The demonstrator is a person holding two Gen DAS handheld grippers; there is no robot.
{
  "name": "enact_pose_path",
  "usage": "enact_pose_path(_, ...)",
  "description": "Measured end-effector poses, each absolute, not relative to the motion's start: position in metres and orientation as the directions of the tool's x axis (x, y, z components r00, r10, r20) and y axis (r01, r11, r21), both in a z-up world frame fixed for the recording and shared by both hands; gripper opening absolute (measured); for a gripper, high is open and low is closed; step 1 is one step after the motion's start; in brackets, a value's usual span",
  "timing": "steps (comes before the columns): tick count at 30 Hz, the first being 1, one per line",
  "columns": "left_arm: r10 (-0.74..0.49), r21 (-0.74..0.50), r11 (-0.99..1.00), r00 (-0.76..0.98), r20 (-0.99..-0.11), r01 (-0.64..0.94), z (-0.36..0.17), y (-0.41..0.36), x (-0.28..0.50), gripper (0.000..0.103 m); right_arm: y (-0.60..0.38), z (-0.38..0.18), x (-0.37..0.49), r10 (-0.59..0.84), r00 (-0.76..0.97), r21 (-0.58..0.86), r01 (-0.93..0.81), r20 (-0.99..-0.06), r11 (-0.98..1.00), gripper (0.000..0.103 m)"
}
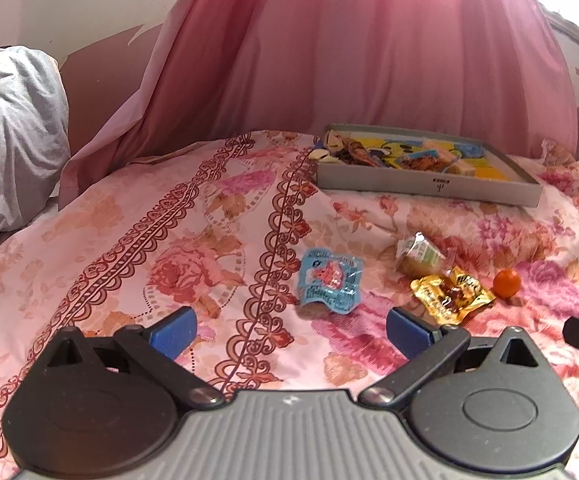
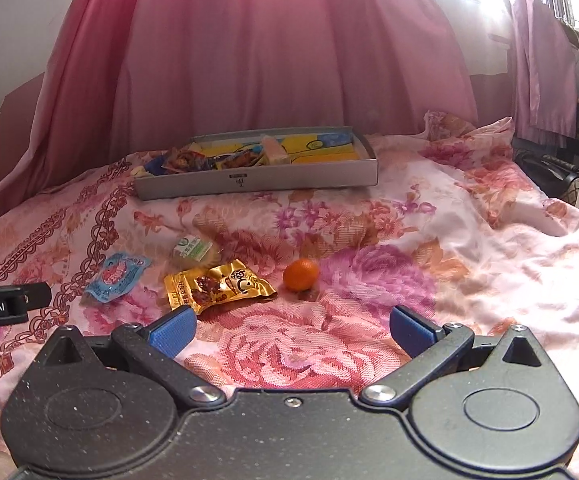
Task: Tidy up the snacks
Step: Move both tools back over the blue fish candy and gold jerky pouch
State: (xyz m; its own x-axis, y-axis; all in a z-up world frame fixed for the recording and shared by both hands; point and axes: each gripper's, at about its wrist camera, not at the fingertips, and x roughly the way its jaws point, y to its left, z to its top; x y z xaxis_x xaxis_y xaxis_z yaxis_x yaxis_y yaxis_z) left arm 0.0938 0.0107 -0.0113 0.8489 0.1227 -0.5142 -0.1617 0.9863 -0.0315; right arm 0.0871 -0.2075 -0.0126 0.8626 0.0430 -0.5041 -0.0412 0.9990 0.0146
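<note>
Left wrist view shows the left gripper low over a floral bedsheet, its blue fingers spread wide with nothing between them. Just ahead lies a blue snack packet; to its right sit a clear-wrapped cake with a green label, a gold snack packet and a small orange fruit, all apart from the gripper. Farther back, a shallow grey box rests on the sheet, already holding several wrapped snacks. Pink curtains hang behind the bed.

Right wrist view shows the right gripper likewise spread and empty, hovering over the sheet. The orange fruit lies just ahead of it, the gold packet to the left, then the blue packet. The left tool's black edge shows at the left border.
</note>
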Motion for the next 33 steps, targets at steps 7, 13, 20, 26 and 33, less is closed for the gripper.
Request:
enact_pose_path(7,0.117,-0.023,0.988,0.842,-0.527,-0.152,-0.016,0.015,0.100,0.103,-0.207,-0.014,0.091,0.069,0.868,0.046,-0.054,-0.492,0.998,0.102)
enact_pose_path(13,0.120,0.021,0.991,0.820,-0.560,-0.131,-0.023,0.017,0.111,0.103,-0.197,-0.019,0.096,0.112,0.859,0.038,-0.107,-0.500,0.994,0.102)
enact_pose_path(20,0.133,0.031,0.989,0.797,-0.589,-0.142,-0.031,0.024,0.124,0.103,-0.187,-0.028,0.113,0.139,0.839,0.038,-0.140,-0.526,0.989,0.102)
enact_pose_path(26,0.133,0.037,0.990,0.794,-0.593,-0.138,-0.033,0.025,0.138,0.103,-0.179,-0.034,0.129,0.157,0.822,0.032,-0.166,-0.547,0.986,0.102)
enact_pose_path(33,0.116,0.034,0.992,0.798,-0.592,-0.119,-0.037,0.026,0.166,0.103,-0.175,-0.045,0.151,0.171,0.807,0.015,-0.197,-0.566,0.980,0.102)
